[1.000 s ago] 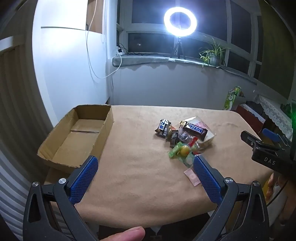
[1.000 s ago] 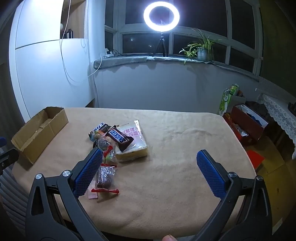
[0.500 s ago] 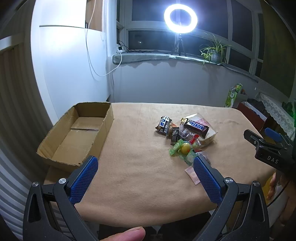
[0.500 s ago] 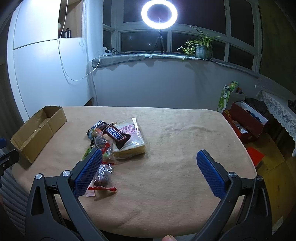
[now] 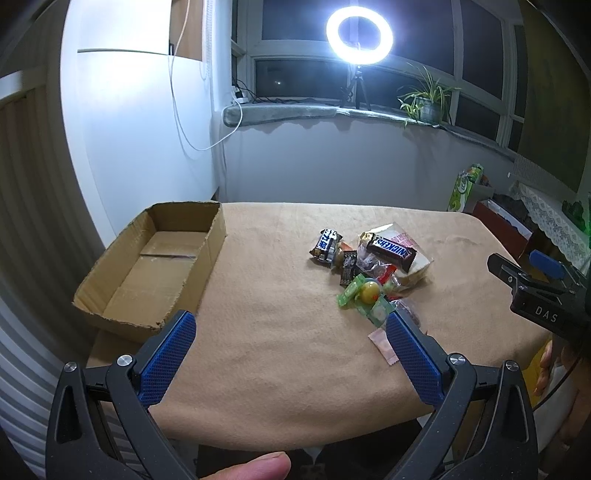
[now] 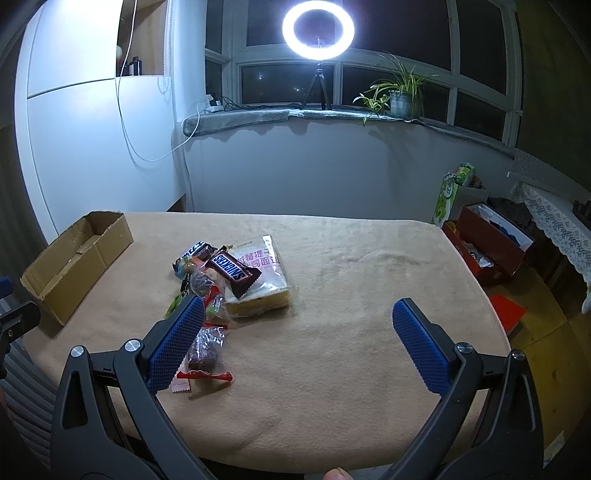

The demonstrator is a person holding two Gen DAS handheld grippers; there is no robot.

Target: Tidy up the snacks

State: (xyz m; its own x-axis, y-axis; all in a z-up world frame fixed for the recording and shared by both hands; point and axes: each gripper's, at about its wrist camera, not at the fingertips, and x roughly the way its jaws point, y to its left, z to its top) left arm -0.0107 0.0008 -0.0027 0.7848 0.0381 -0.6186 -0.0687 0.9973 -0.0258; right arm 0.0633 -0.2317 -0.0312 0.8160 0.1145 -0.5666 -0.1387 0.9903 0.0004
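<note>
A pile of snacks lies mid-table: a Snickers bar (image 5: 393,249) (image 6: 233,271) on a bagged sandwich (image 6: 262,284), a small dark bar (image 5: 326,242), a green candy pack (image 5: 364,297), a clear-wrapped sweet (image 6: 205,350). An open, empty cardboard box (image 5: 155,258) (image 6: 70,258) sits at the table's left edge. My left gripper (image 5: 286,321) is open and empty above the near edge, between box and pile. My right gripper (image 6: 301,306) is open and empty, right of the pile; it also shows in the left wrist view (image 5: 535,291).
The table (image 6: 369,258) is covered with a tan cloth. A white cabinet (image 5: 140,122) stands behind the box. A red box (image 6: 487,240) and bags sit on the floor at right. A ring light (image 6: 317,29) stands on the windowsill.
Both grippers have risen and drawn back slightly, so the table and snacks sit a little lower and farther in view. Nothing on the table has moved.
</note>
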